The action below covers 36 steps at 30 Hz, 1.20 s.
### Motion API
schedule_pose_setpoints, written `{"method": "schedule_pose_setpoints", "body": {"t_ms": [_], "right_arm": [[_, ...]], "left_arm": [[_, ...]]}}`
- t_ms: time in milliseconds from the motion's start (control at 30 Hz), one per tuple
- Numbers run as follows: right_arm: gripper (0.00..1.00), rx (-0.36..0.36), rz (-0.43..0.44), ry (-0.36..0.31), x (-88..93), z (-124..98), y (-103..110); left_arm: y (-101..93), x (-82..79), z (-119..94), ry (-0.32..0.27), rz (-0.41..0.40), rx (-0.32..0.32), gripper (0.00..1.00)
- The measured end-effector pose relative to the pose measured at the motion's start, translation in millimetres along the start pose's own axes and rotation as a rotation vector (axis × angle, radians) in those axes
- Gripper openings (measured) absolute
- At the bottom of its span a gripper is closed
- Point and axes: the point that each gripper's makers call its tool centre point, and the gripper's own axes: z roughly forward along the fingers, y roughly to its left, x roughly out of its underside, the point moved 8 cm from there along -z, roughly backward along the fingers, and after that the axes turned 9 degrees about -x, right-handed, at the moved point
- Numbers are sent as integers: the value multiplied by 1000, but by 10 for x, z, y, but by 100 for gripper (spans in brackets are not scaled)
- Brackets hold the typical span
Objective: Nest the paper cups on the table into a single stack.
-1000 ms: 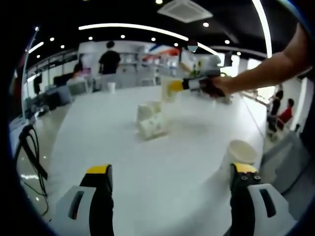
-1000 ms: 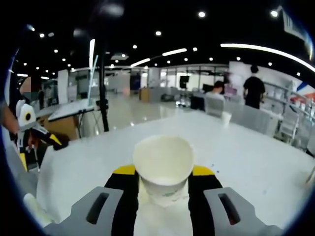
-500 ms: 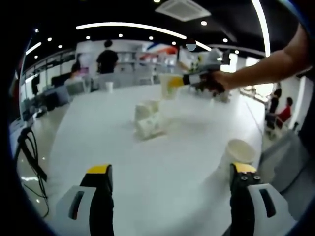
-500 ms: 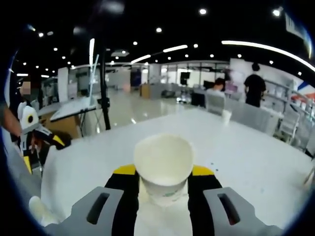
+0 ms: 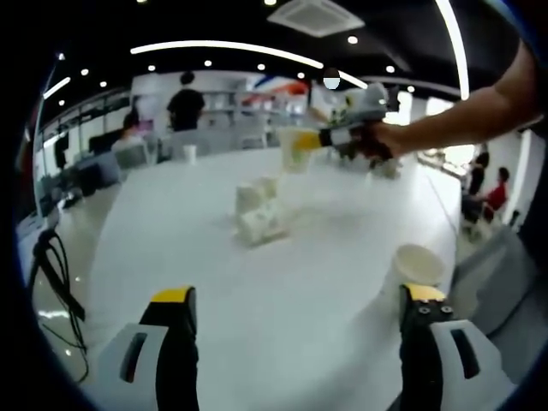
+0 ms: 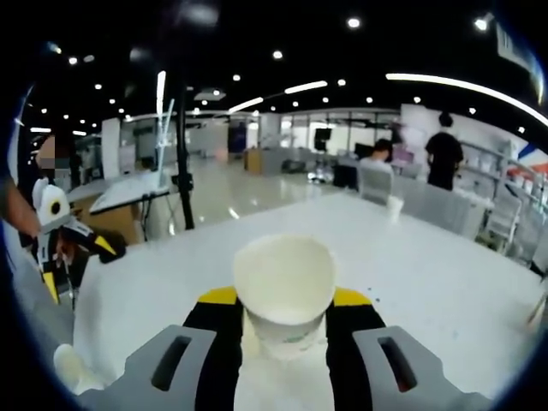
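spanning open-plan office, white table point(image 5: 214, 257) bears scattered paper cups point(image 5: 259, 210).

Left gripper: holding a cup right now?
No. In the left gripper view the left gripper stands open, jaws wide apart over bare white table, with nothing between them.

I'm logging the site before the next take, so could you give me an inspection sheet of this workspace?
Surface: white table, bare in front.
Job's things: cups lying mid-table; upright cup at near edge; held cup; small far cup.
Clutter: nothing seen.
Grippers: left hand-held gripper open over the table; right hand-held gripper shut on held cup.
Cables: black cable loops on floor.
Surroundings: open office, ceiling lights, people standing and seated.
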Motion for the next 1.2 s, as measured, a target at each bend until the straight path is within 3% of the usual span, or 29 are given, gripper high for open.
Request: {"method": "schedule_pose_setpoints", "body": {"t_ms": [333, 667, 1200], "right_arm": [[35, -9, -9, -3, -40, -94, 79], [35, -15, -10, -20, -50, -223, 291], [35, -26, -21, -23, -29, -385, 538]], "left_arm": [[-53, -31, -3, -6, 5, 8, 96], [-101, -58, -20, -17, 9, 15, 97], [-118, -84, -111, -51, 30, -17, 98]]}}
